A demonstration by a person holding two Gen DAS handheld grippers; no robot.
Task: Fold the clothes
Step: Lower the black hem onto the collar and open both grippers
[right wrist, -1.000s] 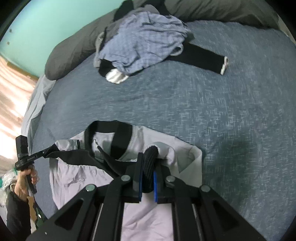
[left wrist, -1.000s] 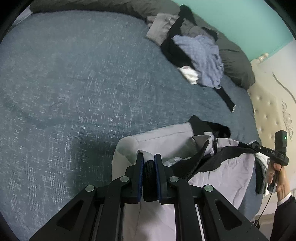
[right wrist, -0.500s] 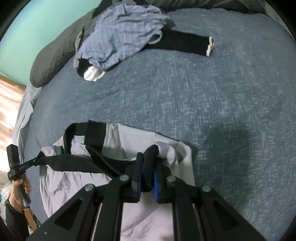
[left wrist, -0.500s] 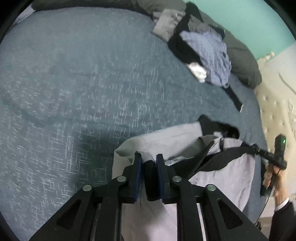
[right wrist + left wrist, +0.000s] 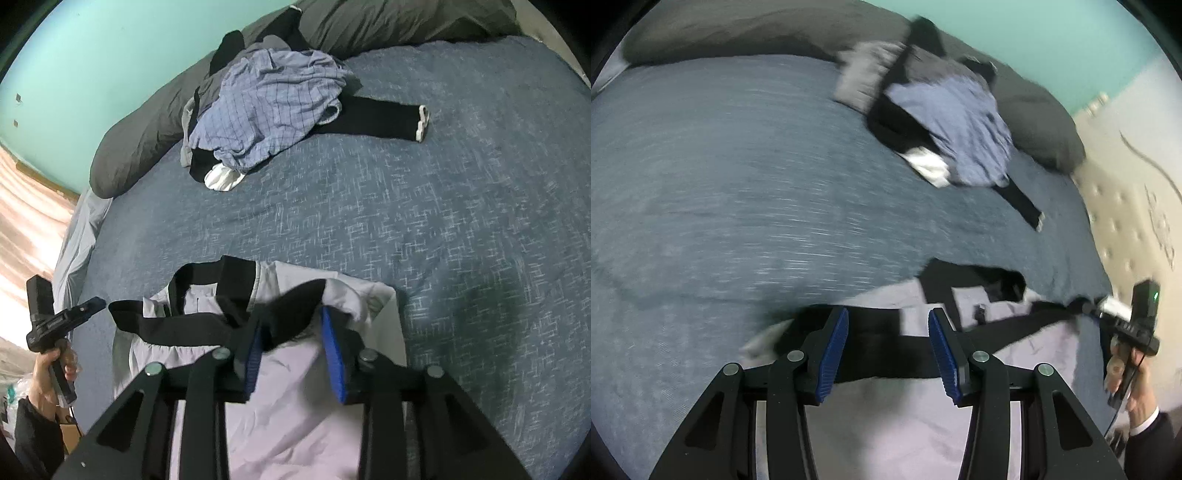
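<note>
A pale lilac jacket [image 5: 879, 424] [image 5: 288, 424] with black trim lies crumpled on the blue bedspread [image 5: 738, 184] [image 5: 443, 221]. My left gripper [image 5: 888, 314] is open just above a black sleeve band [image 5: 886, 350] that runs across under its spread jaws. My right gripper [image 5: 291, 318] is open too, and a black cuff [image 5: 291, 306] sits loosely between its blue pads [image 5: 334, 354]. The jacket's black collar [image 5: 207, 273] lies a little beyond it. Each view shows the other hand-held gripper, blurred, at the jacket's far side.
A pile of clothes [image 5: 953, 122] [image 5: 266, 107], checked blue shirt on top, lies near the dark grey pillows [image 5: 1034, 110] [image 5: 388, 22]. A black sleeve [image 5: 376, 114] trails out of it. A cream tufted headboard [image 5: 1126, 221] borders the bed.
Both grippers were shut on black parts of the jacket and have opened. The sleeve band and the cuff have come free and dropped toward the jacket.
</note>
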